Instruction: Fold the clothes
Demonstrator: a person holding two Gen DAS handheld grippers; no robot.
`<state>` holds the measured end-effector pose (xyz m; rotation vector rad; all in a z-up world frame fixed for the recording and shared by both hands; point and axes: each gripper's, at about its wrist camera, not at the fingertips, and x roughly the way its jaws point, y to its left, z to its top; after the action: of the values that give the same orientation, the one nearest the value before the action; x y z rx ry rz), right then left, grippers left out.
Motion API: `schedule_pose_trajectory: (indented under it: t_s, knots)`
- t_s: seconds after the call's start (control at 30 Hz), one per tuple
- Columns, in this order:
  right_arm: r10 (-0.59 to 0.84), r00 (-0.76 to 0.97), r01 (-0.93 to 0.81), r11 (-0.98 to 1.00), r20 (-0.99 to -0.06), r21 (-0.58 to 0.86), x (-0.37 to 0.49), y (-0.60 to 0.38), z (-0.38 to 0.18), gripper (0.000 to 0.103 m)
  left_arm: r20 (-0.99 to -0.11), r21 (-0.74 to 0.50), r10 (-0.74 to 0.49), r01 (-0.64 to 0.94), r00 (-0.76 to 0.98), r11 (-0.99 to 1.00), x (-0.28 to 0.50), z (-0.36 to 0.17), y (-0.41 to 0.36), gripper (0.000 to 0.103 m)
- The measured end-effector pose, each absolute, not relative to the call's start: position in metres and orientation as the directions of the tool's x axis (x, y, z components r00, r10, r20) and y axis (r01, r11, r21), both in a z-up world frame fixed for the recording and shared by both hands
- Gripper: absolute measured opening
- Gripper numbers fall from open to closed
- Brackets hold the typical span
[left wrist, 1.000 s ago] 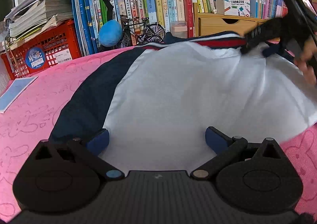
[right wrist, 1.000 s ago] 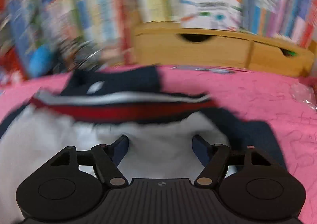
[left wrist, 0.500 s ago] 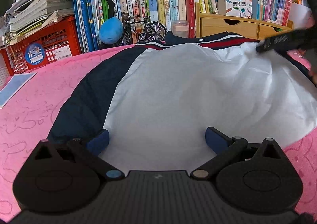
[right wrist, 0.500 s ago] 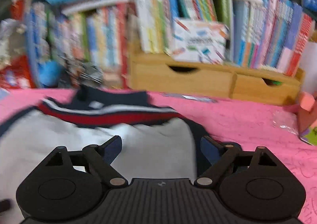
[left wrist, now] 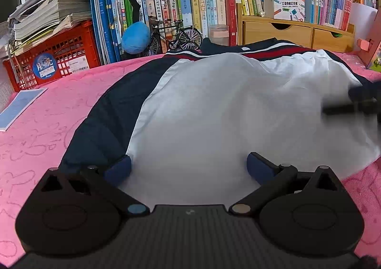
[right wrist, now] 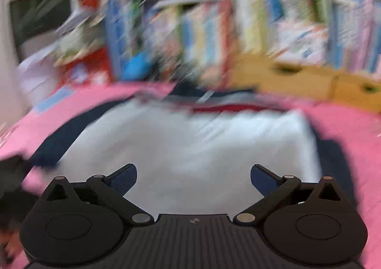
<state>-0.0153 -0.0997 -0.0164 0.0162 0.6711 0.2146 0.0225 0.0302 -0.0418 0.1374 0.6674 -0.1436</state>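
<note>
- Two grippers, both with jaws spread wide and nothing between the pads: the left gripper [left wrist: 188,167] and the right gripper [right wrist: 193,177] each sit low over the near edge of the jacket [left wrist: 238,107].
- The left one's blue pads [left wrist: 118,169] frame the white panel; its left pad lies right at the seam where white meets the navy sleeve [left wrist: 104,121].
- The right one's pads [right wrist: 262,178] hover over the white panel [right wrist: 190,145] too; that view is smeared with blur, so finer detail is lost.
- In the left view the right gripper [left wrist: 352,102] shows as a dark blurred shape at the right edge, over the jacket's right side.
- The jacket lies spread flat on the pink cover [left wrist: 47,114], white body toward the cameras, navy sleeves on both sides, and a red-and-white striped band [left wrist: 273,53] along the far end.
- A blue booklet [left wrist: 20,104] lies on the cover, well to the left of the jacket.
- Behind the cover stand a red crate [left wrist: 54,54] with stacked papers on top, a blue ball [left wrist: 135,39], a model bicycle [left wrist: 176,35], a row of books [left wrist: 190,0] and a wooden drawer unit [left wrist: 293,31].
</note>
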Motion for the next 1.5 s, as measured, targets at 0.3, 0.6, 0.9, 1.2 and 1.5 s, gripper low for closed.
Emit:
schedule_pose_trajectory:
  t_s: [0.3,0.6,0.9,1.2,1.5]
  knots:
    - [-0.181,0.771,0.111,0.982,-0.611,-0.150,-0.042,-0.175,-0.057,0.103,-0.619,0.081,-0.023,0.094,0.785,0.992,0.020,-0.041,0.047,0.103]
    - [-0.133,0.794,0.249,0.961,-0.594,0.118,-0.071,-0.232,-0.042,0.103,-0.582,0.049,0.092,-0.078,0.808,0.996,0.003,-0.022,0.119,0.103]
    - [0.163,0.817,-0.055,0.977,-0.553,0.207,-0.014,-0.123,-0.035,0.103,-0.593,0.165,-0.087,0.226,0.801,0.960,0.044,-0.028,0.004,0.103]
    - [-0.046,0.773,0.052,0.999,-0.633,-0.010,0.000,-0.147,-0.062,0.103,-0.609,0.098,-0.096,0.194,0.787,0.976,0.066,-0.053,0.065,0.103]
    - [-0.158,0.756,0.200,0.980,-0.635,-0.006,-0.006,-0.196,-0.061,0.103,-0.644,-0.038,0.014,-0.050,0.765,0.998,0.074,-0.055,0.136,0.103]
